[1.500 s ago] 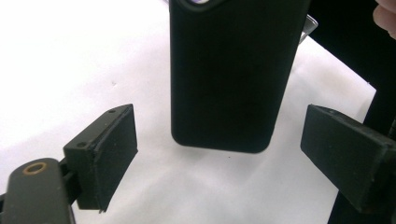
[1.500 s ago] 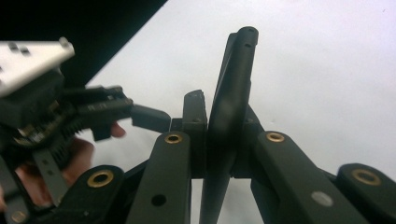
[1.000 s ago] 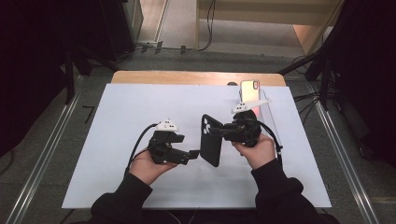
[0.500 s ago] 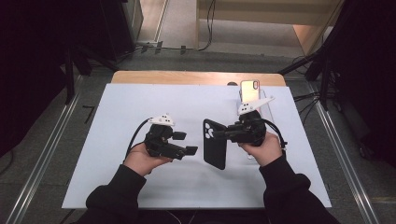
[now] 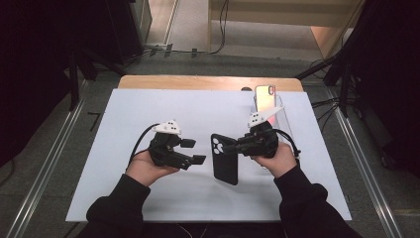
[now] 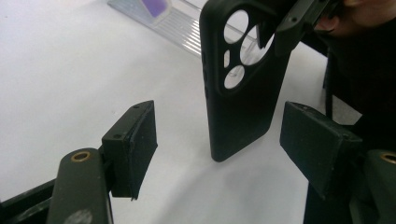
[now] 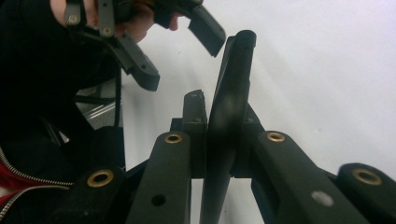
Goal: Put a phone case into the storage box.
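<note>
Jaws of the right gripper (image 5: 236,147) are clamped on a black phone case (image 5: 224,158), which hangs edge-up over the white table (image 5: 148,106), a little right of its middle. In the right gripper view the case (image 7: 229,116) runs up between the two pads, pinched on both faces, with its free end reaching well past the fingertips. In the left gripper view the grip sits at the case's (image 6: 243,88) camera-cutout end and the other end hangs just above the tabletop or on it; which one I cannot tell.

The left gripper (image 5: 194,151) points at the case from the left and stands apart from it. Its jaws are still parted but have just been closing, with nothing pressed between them; in the left gripper view the case's lower end lies beyond the two pads, roughly in line with the gap between them.

A phone (image 5: 265,98) leans in a clear stand (image 5: 282,116) near the table's far right edge, behind the right gripper.
</note>
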`<state>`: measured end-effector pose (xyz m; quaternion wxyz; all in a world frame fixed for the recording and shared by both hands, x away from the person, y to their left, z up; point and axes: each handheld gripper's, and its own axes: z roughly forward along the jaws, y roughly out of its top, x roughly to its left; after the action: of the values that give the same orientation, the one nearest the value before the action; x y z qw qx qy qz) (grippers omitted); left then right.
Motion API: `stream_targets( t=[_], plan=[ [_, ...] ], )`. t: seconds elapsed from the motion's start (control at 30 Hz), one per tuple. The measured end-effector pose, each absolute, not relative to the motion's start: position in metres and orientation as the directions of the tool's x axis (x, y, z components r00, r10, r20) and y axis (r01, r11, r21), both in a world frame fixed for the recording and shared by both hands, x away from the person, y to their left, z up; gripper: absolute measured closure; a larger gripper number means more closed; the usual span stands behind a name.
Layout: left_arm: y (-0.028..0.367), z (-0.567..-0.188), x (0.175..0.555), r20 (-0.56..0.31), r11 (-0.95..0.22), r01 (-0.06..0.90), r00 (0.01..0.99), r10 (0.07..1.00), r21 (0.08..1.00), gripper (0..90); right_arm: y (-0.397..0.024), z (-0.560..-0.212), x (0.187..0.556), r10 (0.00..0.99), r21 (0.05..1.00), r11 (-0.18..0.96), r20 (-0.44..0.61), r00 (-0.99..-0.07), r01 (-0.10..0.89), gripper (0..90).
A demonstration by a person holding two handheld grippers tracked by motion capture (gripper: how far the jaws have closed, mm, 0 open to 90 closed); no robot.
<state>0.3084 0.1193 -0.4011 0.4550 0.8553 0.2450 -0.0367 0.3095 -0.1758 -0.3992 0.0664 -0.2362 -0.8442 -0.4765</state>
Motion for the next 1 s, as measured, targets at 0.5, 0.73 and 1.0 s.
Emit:
stream_targets(
  t=[0.5,0.73,1.0],
  plan=[
    [0.124,-0.391,0.304,-0.283,-0.460,0.394,0.914,0.292,0.796,32.9,-0.164,-0.401,0.305,0.197,0.789,0.492,0.311,-0.930,0.368,77.8],
    [0.118,-0.393,0.307,-0.295,-0.488,0.378,0.925,0.241,0.787,33.0,-0.160,-0.402,0.302,0.141,0.803,0.507,0.282,-0.949,0.313,77.8],
    [0.116,-0.393,0.307,-0.318,-0.490,0.373,0.928,0.195,0.788,37.8,-0.155,-0.401,0.299,0.070,0.818,0.512,0.263,-0.962,0.261,77.8]
  ],
)
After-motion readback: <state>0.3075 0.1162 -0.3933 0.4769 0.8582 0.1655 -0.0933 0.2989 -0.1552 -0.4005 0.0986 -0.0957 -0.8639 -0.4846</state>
